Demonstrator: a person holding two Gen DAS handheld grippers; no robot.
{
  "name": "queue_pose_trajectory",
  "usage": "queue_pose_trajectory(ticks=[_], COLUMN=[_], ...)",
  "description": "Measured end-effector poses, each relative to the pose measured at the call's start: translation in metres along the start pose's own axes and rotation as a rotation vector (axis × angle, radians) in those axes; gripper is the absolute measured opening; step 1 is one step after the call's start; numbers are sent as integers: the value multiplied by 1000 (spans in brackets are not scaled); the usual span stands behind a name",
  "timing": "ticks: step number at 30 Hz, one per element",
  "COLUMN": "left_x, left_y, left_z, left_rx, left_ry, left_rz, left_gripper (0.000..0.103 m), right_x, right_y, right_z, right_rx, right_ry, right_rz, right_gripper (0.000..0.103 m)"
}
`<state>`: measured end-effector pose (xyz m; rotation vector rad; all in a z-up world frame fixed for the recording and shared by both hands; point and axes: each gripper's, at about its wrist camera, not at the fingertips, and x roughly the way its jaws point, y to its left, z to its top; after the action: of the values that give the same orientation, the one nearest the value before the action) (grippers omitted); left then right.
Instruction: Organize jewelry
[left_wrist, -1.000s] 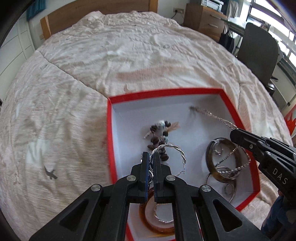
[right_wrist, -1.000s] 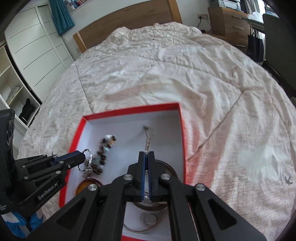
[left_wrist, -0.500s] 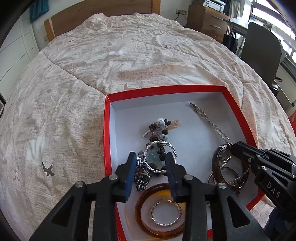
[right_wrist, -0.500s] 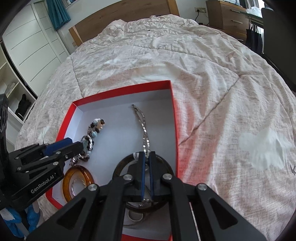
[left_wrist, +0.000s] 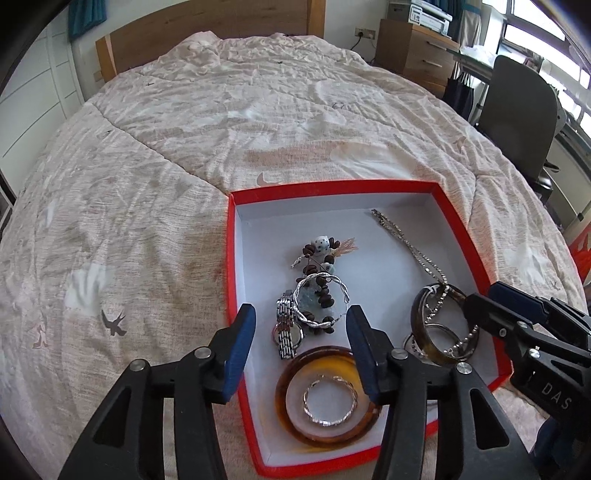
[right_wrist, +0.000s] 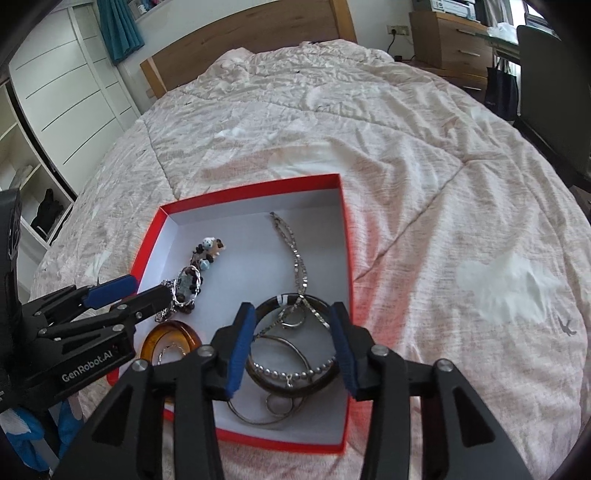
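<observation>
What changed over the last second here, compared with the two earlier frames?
Both grippers let go. The left gripper had been shut on the twisted silver bangle, the right gripper on the silver chain; both jaws have just been opening, and the pieces now lie in the red box. The amber bangle stayed put.

Your left tongs (left_wrist: 301, 343) are matte black plastic with blue pads on the inner faces and a round silver screw on each finger link. Your right tongs (right_wrist: 293, 341) match: black links, blue pads, silver screws. White lettering marks the sides: "GenRobot.AI" on the left, "DAS" on the right.
</observation>
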<state>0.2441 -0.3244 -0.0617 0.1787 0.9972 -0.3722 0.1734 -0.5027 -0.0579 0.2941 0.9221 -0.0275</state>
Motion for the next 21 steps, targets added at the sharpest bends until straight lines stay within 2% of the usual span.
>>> queue_pose_trajectory(ticks=[6,9,15,21], left_x=[-31,-51,-95,-149], left_y=[6,12,36,76], left_z=[-8,-15,-39,-74], left_rx=[-9,-21,-45,-98], left_ry=[-35,-56,-97,-146], left_rz=[8,22,68,125], left_gripper=[58,65,74,83], right_x=[-25,-39,-69,-100], right_y=[3,12,47,87], right_z=[-7,-13,-30,-52], right_rx=[14,6,-33,-66], right_ry=[-15,-25,-41,-64], right_rz=[-16,-21,-20,-12], right_gripper=[42,51,57,64])
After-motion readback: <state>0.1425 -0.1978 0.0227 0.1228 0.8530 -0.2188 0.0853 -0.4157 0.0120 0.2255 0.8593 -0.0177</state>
